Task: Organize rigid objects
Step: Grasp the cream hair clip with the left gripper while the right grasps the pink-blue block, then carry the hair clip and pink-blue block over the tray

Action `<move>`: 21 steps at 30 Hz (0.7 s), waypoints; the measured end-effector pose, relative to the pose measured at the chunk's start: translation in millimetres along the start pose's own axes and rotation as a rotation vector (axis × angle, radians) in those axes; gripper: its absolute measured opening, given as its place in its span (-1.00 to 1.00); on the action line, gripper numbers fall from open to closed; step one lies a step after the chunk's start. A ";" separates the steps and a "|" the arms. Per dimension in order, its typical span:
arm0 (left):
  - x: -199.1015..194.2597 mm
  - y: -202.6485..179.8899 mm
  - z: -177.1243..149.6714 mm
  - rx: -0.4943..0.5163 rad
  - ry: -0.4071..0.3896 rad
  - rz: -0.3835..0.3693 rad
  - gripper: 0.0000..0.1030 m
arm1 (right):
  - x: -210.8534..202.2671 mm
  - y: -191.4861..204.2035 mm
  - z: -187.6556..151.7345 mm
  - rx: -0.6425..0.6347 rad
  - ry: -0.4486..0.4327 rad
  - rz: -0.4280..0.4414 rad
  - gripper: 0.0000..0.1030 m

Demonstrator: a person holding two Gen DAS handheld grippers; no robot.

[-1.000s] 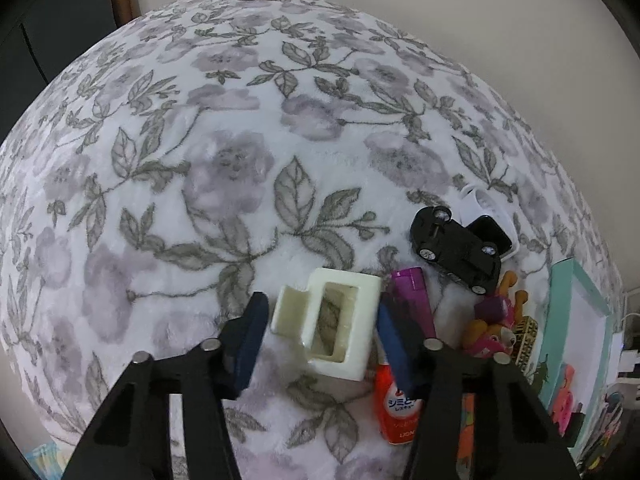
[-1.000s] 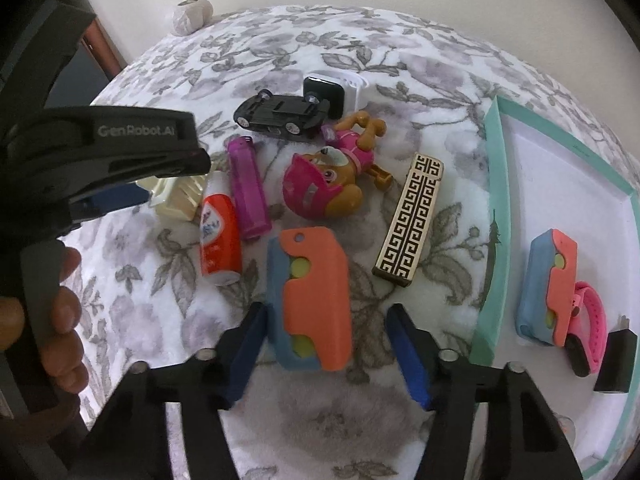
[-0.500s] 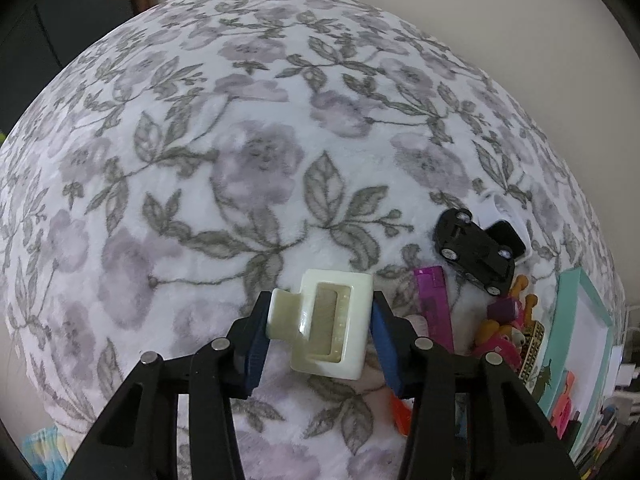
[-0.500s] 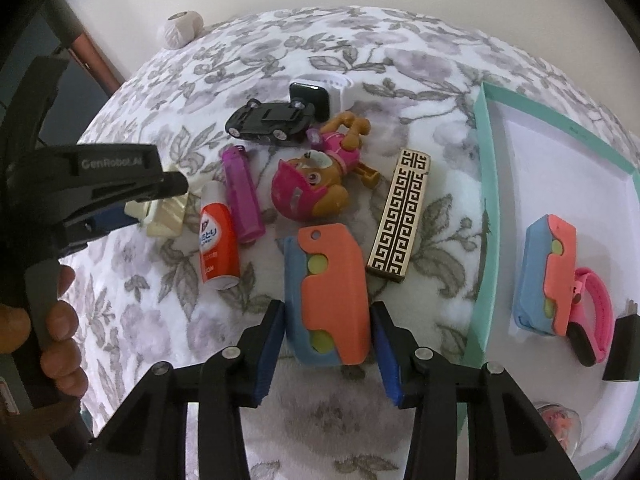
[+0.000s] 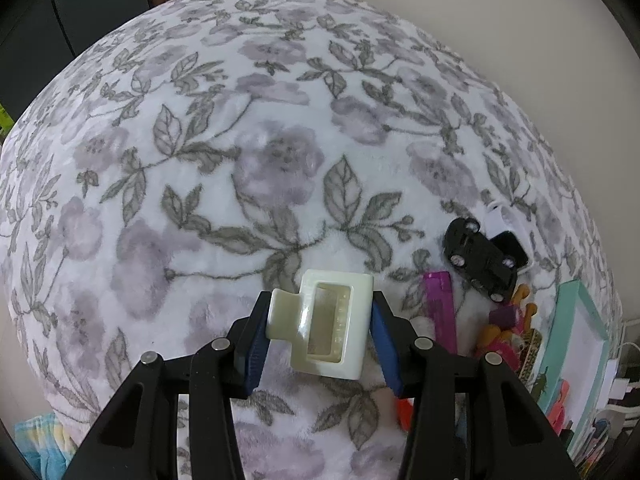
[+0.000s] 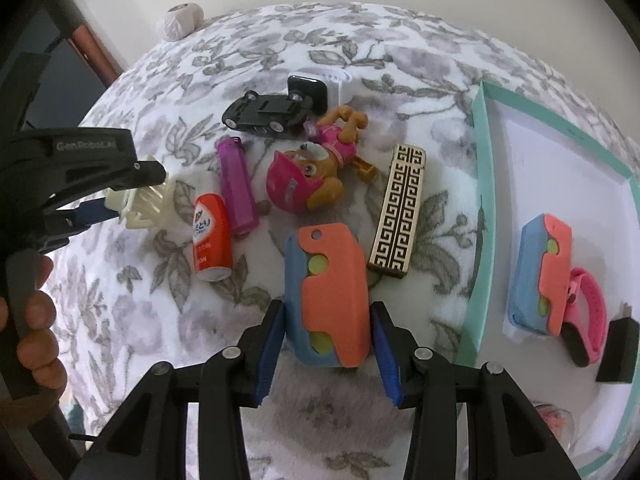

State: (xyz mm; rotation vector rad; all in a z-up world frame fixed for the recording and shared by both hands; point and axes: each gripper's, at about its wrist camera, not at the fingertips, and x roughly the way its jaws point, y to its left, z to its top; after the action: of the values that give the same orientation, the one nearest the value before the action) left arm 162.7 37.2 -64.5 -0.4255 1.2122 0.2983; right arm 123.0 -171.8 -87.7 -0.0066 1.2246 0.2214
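Observation:
My left gripper (image 5: 318, 336) is shut on a cream hair claw clip (image 5: 326, 326) and holds it above the floral blanket (image 5: 240, 160). The clip also shows in the right wrist view (image 6: 142, 202), held by the left gripper. My right gripper (image 6: 328, 346) is shut on an orange-and-blue toy block (image 6: 326, 294), lifted a little off the blanket. A matching orange-and-blue block (image 6: 540, 274) lies in the teal-rimmed white tray (image 6: 480, 200) at right, next to a pink wristband (image 6: 588, 320) and a black adapter (image 6: 618, 350).
Lying on the blanket: a red tube (image 6: 212, 236), purple lighter (image 6: 236, 184), pup toy figure (image 6: 312, 172), black toy car (image 6: 268, 114), black-and-white smartwatch (image 6: 316, 88), patterned gold-black case (image 6: 400, 210). A yarn ball (image 6: 180, 20) sits at the far edge.
Both grippers closed from open, the left on the hair clip and the right on the orange-and-blue block. Both objects have risen off the blanket.

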 end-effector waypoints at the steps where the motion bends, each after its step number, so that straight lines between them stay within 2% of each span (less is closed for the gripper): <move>1: 3.2 -1.5 0.8 0.003 0.007 0.002 -0.05 | 0.2 0.7 0.5 -0.005 -0.002 -0.005 -0.12; 10: 3.6 -5.5 -1.2 0.017 0.006 0.014 -0.05 | 4.9 13.1 4.8 -0.059 0.002 -0.072 -0.09; 21: 11.1 -14.8 3.3 0.053 0.003 0.035 -0.04 | 4.4 17.3 5.9 -0.063 -0.020 -0.087 -0.10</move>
State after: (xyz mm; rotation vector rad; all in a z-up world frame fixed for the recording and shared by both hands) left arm 175.6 25.7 -71.7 -0.3595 1.2291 0.2945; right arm 126.9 -153.4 -87.8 -0.1123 1.1940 0.1837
